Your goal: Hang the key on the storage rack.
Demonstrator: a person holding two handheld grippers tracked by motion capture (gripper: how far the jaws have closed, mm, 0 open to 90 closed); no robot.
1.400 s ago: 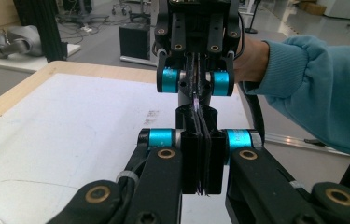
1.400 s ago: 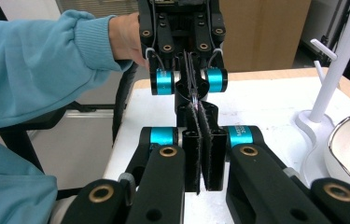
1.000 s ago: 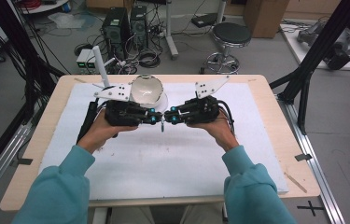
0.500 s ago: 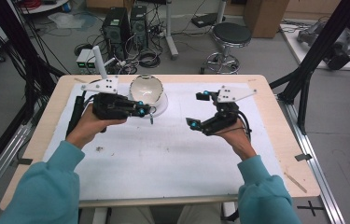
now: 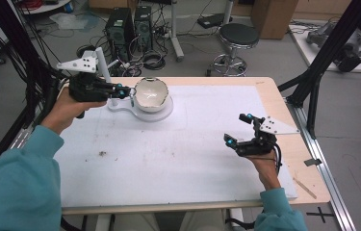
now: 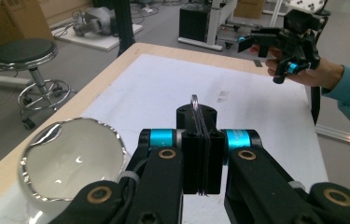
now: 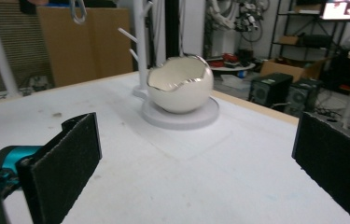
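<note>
– Tongs on the left first: what do they hold?
– The left tongs are closed tight on a thin clear loop. The left gripper view shows it standing upright between the two pads, with its top rising above them.
– And where is this loop over the worktop?
– At the far left part, in the air, just beside the rim of the egg-shaped bowl. I cannot tell if it touches the rim.
– What carries the bowl?
– A white stand with a round base. Its post rises behind the left tongs.
– Now the right side, please.
– The right tongs are well apart from the bowl, low over the near right part of the worktop. Their jaws have just been opening and now stand wide, and nothing is between them. In the right gripper view, the bowl shows far ahead between the two black pads.
</note>
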